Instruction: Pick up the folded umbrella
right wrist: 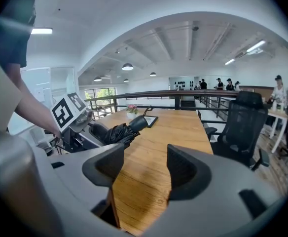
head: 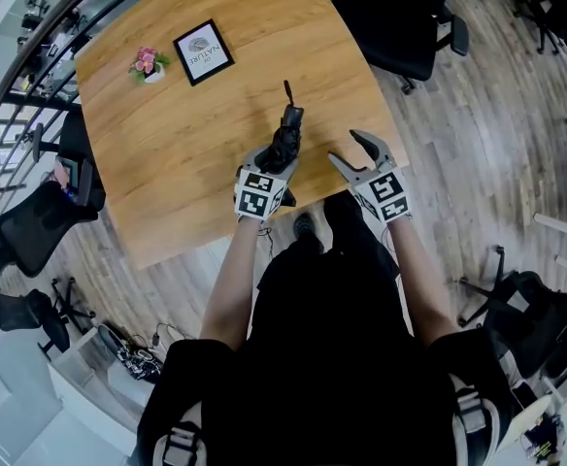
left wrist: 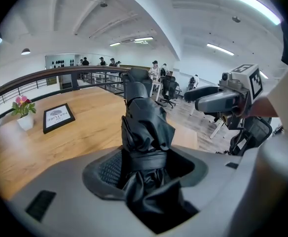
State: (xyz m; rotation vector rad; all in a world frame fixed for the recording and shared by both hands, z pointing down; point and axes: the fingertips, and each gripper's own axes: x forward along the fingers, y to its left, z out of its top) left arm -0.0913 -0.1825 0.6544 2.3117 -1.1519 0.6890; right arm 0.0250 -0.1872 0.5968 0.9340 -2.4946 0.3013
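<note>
1. The left gripper was clamped on the umbrella, its jaws standing wide with the black folds packed between them.
2. In the left gripper view the umbrella filled the gap of the gripper. A strap was wound round its canopy and the handle end pointed up and away.
3. It sat over the near part of the table, close to the person's edge. In the right gripper view the umbrella looked clear of the wood, tilted with the handle higher.
4. The right gripper was spread and pinched nothing. It sat just right of the umbrella and apart from it, at the table's near edge.
5. Its own view showed bare wood between the parted jaws.
6. A black-framed sign lay flat near the far left corner of the table. Its large word read "NATURE", and the smaller print above it was too small to read.
7. A small white pot of pink flowers stood just left of the sign.
8. Each gripper's cube bore black-and-white square markers without letters.
9. A black chair stood beyond the table's right side.
</note>
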